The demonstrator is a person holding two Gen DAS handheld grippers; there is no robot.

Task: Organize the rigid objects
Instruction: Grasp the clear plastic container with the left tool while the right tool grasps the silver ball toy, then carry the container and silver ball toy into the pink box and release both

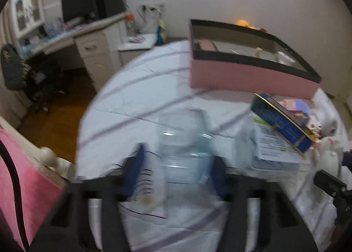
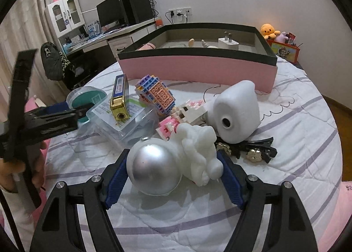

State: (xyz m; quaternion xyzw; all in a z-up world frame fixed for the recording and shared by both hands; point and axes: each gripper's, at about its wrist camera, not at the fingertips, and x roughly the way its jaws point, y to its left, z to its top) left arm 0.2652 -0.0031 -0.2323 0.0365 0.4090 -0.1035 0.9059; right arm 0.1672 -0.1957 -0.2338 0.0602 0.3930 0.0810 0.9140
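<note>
In the blurred left wrist view my left gripper (image 1: pixel 176 164) is shut on a clear round container (image 1: pixel 184 148) with a teal inside, held above the white striped bedspread (image 1: pixel 132 89). The right wrist view shows that gripper (image 2: pixel 72 115) holding the same container (image 2: pixel 87 95). My right gripper (image 2: pixel 175 170) is open around a white astronaut figure with a silver helmet (image 2: pixel 167 159) lying on the bedspread. The pink box with a black rim (image 2: pixel 198 69) stands behind, holding a white charger (image 2: pixel 228 43) and small items.
Between the grippers and the box lie a clear plastic tub (image 2: pixel 129 120), a blue and gold harmonica case (image 2: pixel 118 98), a brick model (image 2: pixel 156 95), a pink and white brick figure (image 2: pixel 184 111), a white foam block (image 2: pixel 235 113) and black hair clips (image 2: pixel 253 150). A desk (image 2: pixel 105 36) stands at the left.
</note>
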